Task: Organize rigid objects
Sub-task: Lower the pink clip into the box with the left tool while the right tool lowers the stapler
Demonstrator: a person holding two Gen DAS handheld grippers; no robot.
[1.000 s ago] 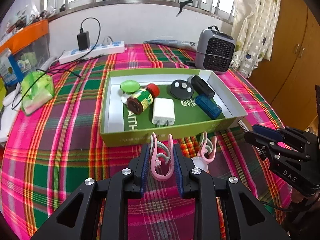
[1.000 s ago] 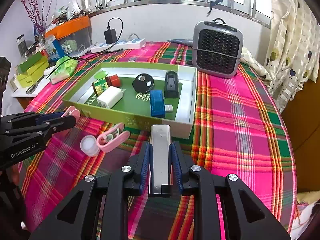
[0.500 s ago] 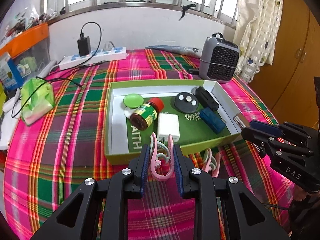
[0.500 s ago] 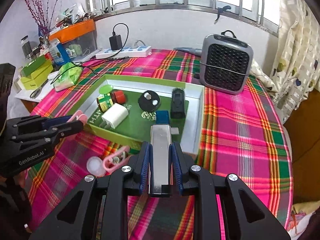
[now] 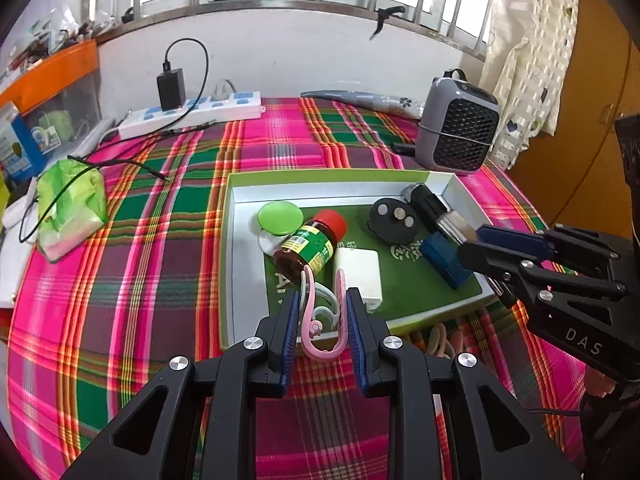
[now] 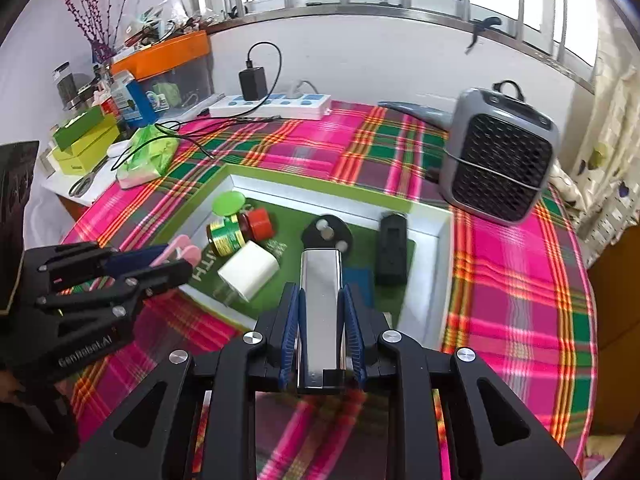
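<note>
left tool point(image 5: 323, 316): clamped on pink clip point(image 5: 322, 320), angled down | right tool point(image 6: 322, 332): clamped on silver bar point(image 6: 321, 312), above green tray point(image 6: 432, 280)

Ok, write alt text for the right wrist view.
The right tool grips a silver metal bar above a green tray of small items on a plaid tablecloth. The left tool, at left, holds a pink clip.

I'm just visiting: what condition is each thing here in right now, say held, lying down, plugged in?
Left gripper: shut on pink clip.
Right gripper: shut on silver bar.
Green tray: open, partly filled.
Brown bottle: on its side, capped.
Black charger: plugged into power strip.
</note>
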